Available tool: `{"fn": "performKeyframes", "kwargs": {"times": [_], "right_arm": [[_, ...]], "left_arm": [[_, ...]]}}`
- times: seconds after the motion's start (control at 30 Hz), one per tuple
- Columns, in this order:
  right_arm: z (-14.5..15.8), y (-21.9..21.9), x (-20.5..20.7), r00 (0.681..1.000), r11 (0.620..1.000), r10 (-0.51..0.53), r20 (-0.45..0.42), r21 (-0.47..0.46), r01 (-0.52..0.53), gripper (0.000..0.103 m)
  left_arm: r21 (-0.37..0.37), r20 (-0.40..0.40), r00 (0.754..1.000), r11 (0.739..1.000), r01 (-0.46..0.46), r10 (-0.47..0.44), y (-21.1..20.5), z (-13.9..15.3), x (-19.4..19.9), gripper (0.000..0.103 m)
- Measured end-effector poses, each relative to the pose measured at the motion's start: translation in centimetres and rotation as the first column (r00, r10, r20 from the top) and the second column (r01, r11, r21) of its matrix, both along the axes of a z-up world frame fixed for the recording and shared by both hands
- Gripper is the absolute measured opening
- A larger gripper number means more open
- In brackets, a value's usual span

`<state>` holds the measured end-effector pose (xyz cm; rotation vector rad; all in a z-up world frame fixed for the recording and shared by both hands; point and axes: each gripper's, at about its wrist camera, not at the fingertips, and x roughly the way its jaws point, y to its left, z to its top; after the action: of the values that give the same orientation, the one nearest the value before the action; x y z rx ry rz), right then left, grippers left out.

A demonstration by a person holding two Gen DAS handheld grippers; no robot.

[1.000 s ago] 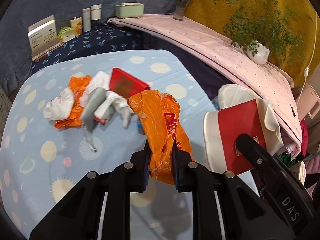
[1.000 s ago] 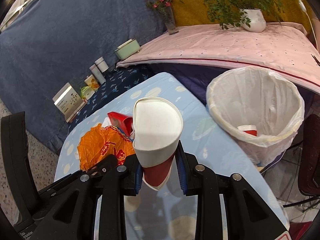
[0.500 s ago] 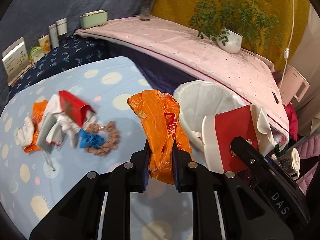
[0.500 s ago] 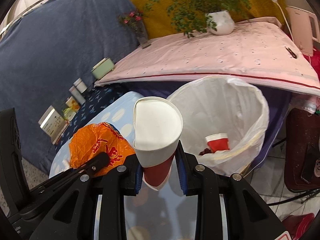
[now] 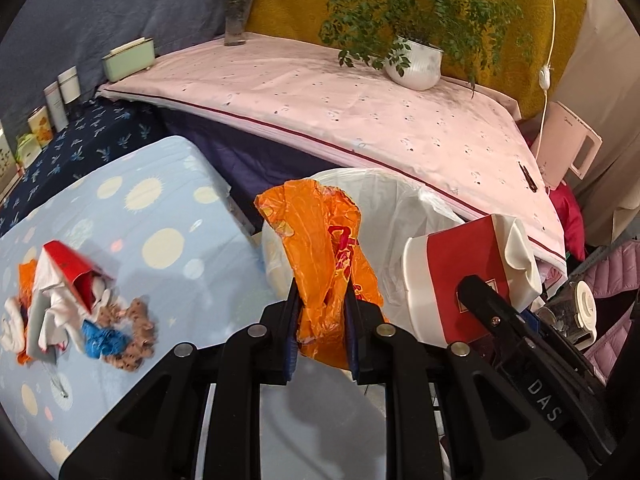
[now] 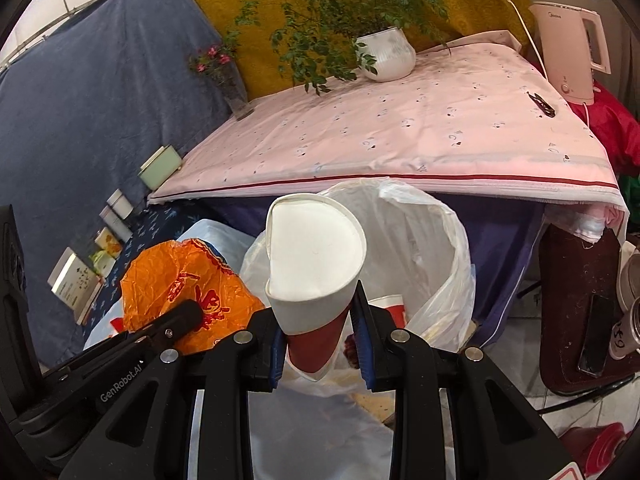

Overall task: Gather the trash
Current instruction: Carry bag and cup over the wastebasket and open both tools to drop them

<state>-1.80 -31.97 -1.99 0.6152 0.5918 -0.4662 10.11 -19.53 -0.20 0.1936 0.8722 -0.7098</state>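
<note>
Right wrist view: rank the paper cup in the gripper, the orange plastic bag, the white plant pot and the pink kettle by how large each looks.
1. Paper cup, though nearness to the camera inflates it.
2. Orange plastic bag, similar to the cup and partly hidden; unsure.
3. Pink kettle.
4. White plant pot, close to the kettle.

Bright, soft shadows, fisheye-warped, dark corners

Thin plastic, paper and cloth

The orange bag [image 5: 320,248] is crinkled, glossy plastic film; the bin liner [image 6: 444,256] is thin, translucent white plastic. The paper cup [image 6: 316,264] looks matt and smooth. Both claws are matt black plastic with shiny metal screws. The desk [image 5: 160,208] wears soft matt cloth; the plant pot [image 5: 416,64] looks glazed.
</note>
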Motion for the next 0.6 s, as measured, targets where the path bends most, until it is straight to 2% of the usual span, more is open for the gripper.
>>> {"fn": "performKeyframes", "kwargs": {"times": [0.23,0.33,0.47,0.6], "right_arm": [[-0.7,-2.0,1.6,1.000,1.000,-0.013,-0.013,-0.007,0.013,0.028],[-0.9,-2.4,2.3,1.000,1.000,-0.008,-0.020,-0.009,0.008,0.030],[-1.1,-2.2,2.7,1.000,1.000,-0.008,-0.027,-0.009,0.008,0.033],[-1.1,-1.9,2.6,1.000,1.000,-0.013,-0.029,-0.018,0.012,0.038]], "left_arm": [[-0.003,-0.023,1.000,1.000,0.017,-0.017,-1.8,-0.8,1.4,0.019],[-0.010,-0.064,0.998,1.000,0.017,-0.018,-2.2,-1.4,2.2,0.027],[-0.009,-0.059,0.998,1.000,-0.013,0.013,-1.9,-1.6,2.7,0.041],[-0.002,-0.056,0.998,1.000,-0.023,0.023,-1.6,-1.7,3.0,0.043]]}}
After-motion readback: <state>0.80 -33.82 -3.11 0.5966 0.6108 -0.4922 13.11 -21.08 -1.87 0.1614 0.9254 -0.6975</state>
